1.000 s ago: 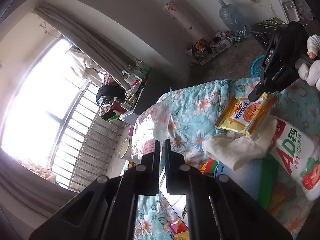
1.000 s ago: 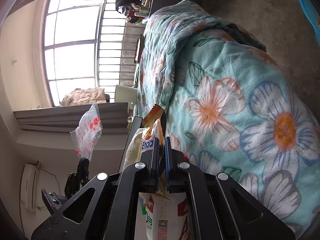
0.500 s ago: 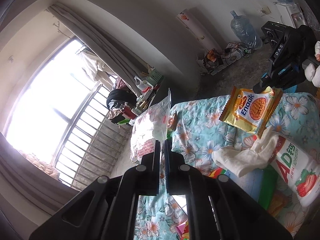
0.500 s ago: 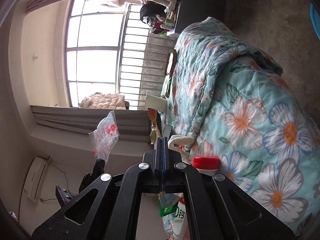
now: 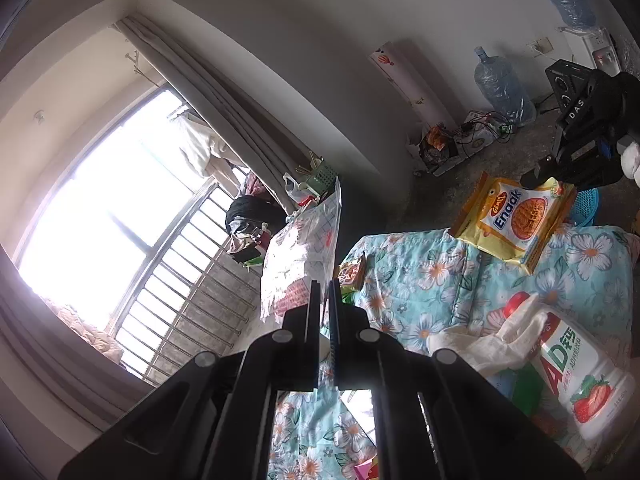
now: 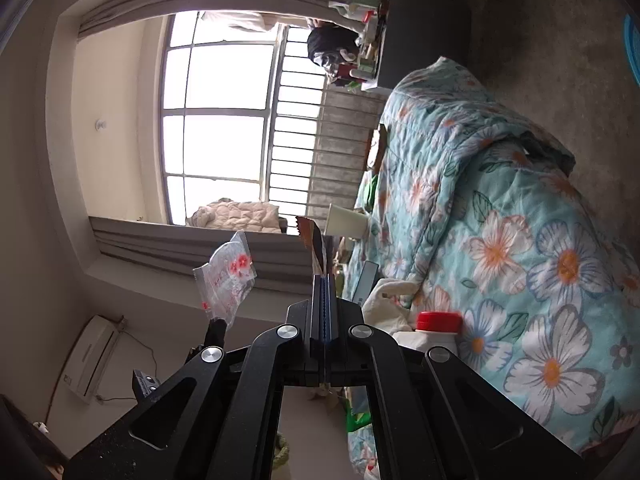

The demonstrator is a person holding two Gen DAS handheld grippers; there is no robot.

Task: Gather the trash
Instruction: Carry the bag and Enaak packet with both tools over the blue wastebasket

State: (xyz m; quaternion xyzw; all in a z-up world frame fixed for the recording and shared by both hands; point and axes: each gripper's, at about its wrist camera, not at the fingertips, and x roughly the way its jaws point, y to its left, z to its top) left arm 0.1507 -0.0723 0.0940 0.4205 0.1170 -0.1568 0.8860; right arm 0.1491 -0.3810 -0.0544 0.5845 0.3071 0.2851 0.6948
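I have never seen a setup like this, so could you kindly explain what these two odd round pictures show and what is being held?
There is no robot here: a person carries a pair of hand-held tongs in each hand, and a wide-angle camera sits on each pair, looking along its two fingers.

In the left-hand camera's picture, the left tongs are shut on a clear plastic wrapper. Further off you see the right tongs pinching a yellow Enaak snack packet by its edge, lifted above a flowered quilt.

The other picture comes from the right-hand camera, tilted sideways. Its tongs grip that packet edge-on, and the left tongs with the wrapper appear at its left.

Lying on the quilt are a white drink bottle with a red cap and a crumpled white tissue.
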